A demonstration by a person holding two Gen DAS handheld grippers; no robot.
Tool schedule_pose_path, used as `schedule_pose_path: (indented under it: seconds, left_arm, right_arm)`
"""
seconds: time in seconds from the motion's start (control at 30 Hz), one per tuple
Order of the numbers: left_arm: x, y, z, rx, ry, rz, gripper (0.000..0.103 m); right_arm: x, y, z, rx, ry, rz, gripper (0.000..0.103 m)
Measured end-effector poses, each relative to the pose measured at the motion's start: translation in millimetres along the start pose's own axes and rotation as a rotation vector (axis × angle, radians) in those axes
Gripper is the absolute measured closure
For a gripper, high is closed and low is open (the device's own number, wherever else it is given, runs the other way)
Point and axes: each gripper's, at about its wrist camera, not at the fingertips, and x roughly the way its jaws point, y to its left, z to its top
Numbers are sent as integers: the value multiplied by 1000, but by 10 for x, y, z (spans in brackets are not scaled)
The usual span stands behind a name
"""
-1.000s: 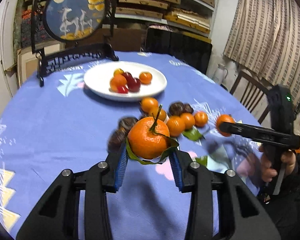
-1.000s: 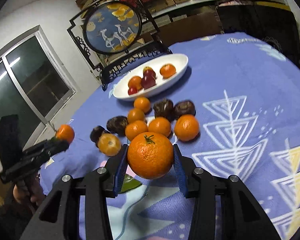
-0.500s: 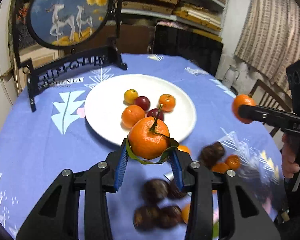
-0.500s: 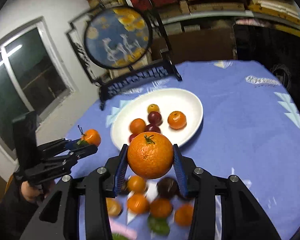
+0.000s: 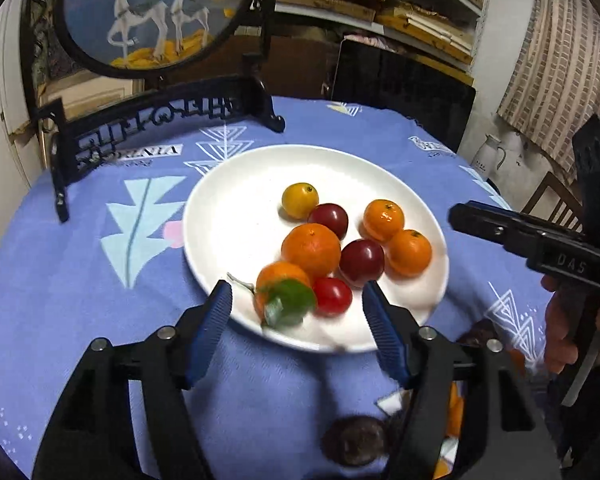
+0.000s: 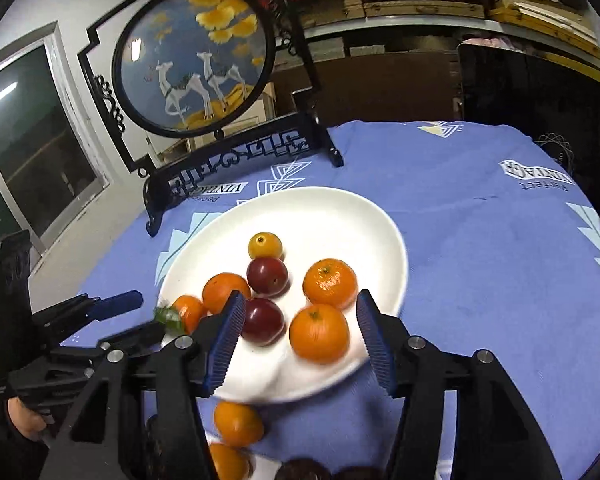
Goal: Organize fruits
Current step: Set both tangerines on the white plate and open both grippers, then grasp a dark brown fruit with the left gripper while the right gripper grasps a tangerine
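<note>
A white plate (image 5: 236, 184) on the blue cloth holds several oranges, red plums and a small yellow fruit (image 5: 299, 200). My left gripper (image 5: 296, 296) hovers over the plate's near rim, its jaws opening. The leafy mandarin (image 5: 282, 288) lies blurred on the plate between the fingers, touching neither pad. My right gripper (image 6: 300, 300) is over the plate (image 6: 340, 208) too, jaws opening. The big orange (image 6: 318, 334) rests free between them. Each gripper shows in the other's view: the right gripper (image 5: 460, 214) at the plate's right, the left gripper (image 6: 144, 316) at its left.
A round painted screen on a black stand (image 5: 156, 12) rises just behind the plate. Loose oranges (image 6: 238, 422) and dark round fruits (image 5: 356, 442) lie on the cloth near me. A wooden chair (image 5: 552, 200) and a white jug (image 5: 492, 156) stand beyond the table's right edge.
Both grippers came forward from the loose fruit pile to above the plate. Each then opened, and the leafy mandarin and the big orange dropped onto the plate.
</note>
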Motion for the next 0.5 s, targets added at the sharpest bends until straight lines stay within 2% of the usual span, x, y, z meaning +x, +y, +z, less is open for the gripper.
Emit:
schedule_pose_path:
  seconds: [0.1, 0.17, 0.33, 0.5]
  left_arm:
    - [-299, -58, -203, 28, -12, -24, 33]
    - [-471, -125, -370, 63, -18, -28, 27]
    - [-836, -245, -884, 126, 3, -45, 27]
    - [-901, -268, -1207, 131, 27, -45, 29]
  right_arm:
    - [-237, -30, -142, -7, 0, -8, 45]
    - [-454, -36, -332, -25, -2, -15, 45]
    - [-820, -75, -785, -15, 10, 12, 45]
    - [-1052, -89, -1228, 13, 7, 16, 45]
